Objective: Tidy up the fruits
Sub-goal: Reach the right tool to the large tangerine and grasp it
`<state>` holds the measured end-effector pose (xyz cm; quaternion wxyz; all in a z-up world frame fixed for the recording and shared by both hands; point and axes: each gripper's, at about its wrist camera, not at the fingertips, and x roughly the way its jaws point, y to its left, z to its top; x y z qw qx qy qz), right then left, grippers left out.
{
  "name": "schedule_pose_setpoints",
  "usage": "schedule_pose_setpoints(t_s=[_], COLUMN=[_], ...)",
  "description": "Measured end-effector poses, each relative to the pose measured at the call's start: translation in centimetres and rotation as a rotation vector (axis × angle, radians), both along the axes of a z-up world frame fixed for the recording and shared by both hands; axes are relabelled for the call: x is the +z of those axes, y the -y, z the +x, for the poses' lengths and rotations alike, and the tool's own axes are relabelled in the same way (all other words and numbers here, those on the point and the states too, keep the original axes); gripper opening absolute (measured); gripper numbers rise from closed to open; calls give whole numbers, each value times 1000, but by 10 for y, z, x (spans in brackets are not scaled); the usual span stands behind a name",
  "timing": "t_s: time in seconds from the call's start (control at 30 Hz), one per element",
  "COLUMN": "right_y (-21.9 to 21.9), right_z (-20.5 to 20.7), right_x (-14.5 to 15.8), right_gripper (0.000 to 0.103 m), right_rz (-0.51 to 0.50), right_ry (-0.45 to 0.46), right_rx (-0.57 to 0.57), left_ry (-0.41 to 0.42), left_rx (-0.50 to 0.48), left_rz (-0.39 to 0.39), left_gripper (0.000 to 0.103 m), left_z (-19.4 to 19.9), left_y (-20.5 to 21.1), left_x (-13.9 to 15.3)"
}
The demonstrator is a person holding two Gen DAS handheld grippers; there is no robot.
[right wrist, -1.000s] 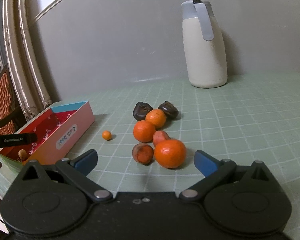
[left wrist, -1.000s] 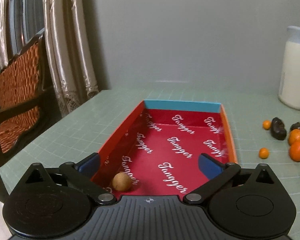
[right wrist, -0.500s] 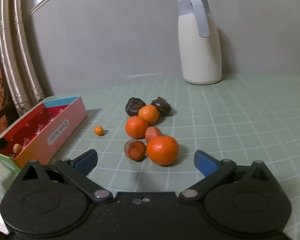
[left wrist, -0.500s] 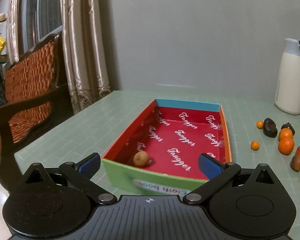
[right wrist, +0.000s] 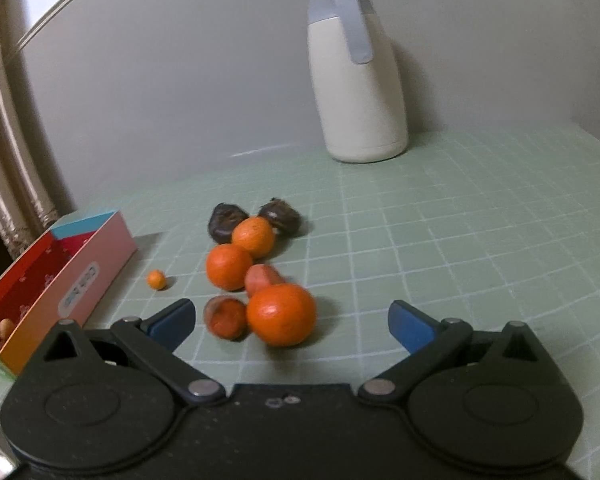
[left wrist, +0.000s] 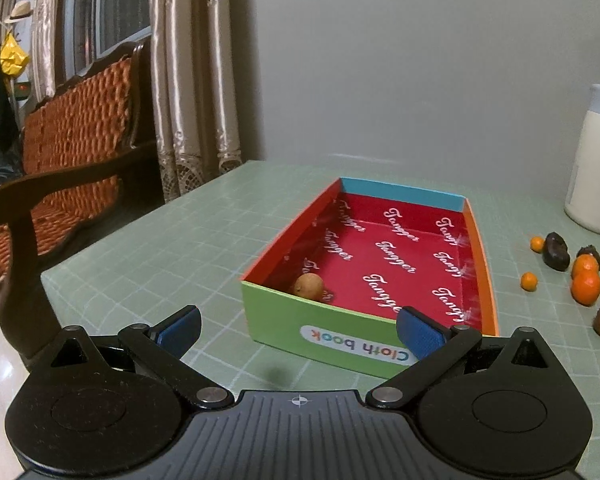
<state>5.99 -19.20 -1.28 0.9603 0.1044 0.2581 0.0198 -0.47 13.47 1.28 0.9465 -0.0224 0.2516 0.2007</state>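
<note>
On the desk (left wrist: 148, 240), near left: box (left wrist: 340, 332) (red lining), one small brown fruit (left wrist: 309, 287) in its near-left corner.
Fruit pile: oranges (right wrist: 281, 314), dark fruits (right wrist: 225, 222), right of the box.
Left gripper (left wrist: 298, 328): wide open, empty, before the box.
Right gripper (right wrist: 290, 320): wide open, empty, near the nearest orange.
Far right: white jug (right wrist: 356, 76).

Left wrist view faces the box (left wrist: 364, 344) closely; right wrist view faces the fruit pile (right wrist: 256, 276), sharing both.
</note>
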Motion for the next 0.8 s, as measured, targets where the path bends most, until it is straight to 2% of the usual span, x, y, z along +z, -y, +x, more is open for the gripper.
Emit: schedule_pose_setpoints(t_s=[0.17,0.3,0.57,0.8], right_y=[2,2,-4,-6], right_z=[2,6,21,22], right_x=[-1,-4,-13,-13], right_gripper=[95,68,62,42], right_rz=[2,13,19,44], right_ry=[7,-14,-70,-61], right_rx=[-17,-15,-12,8], left_ry=[-3,-3,-6,-4], left_rx=[7,13,24,48], left_rz=[3,0,-6,-22], left_gripper=[103,103,103,103], left_z=[-2,-3,-4,-7], left_y=[-2,-4,-11,-20], left_x=[-1,0,-1,-2])
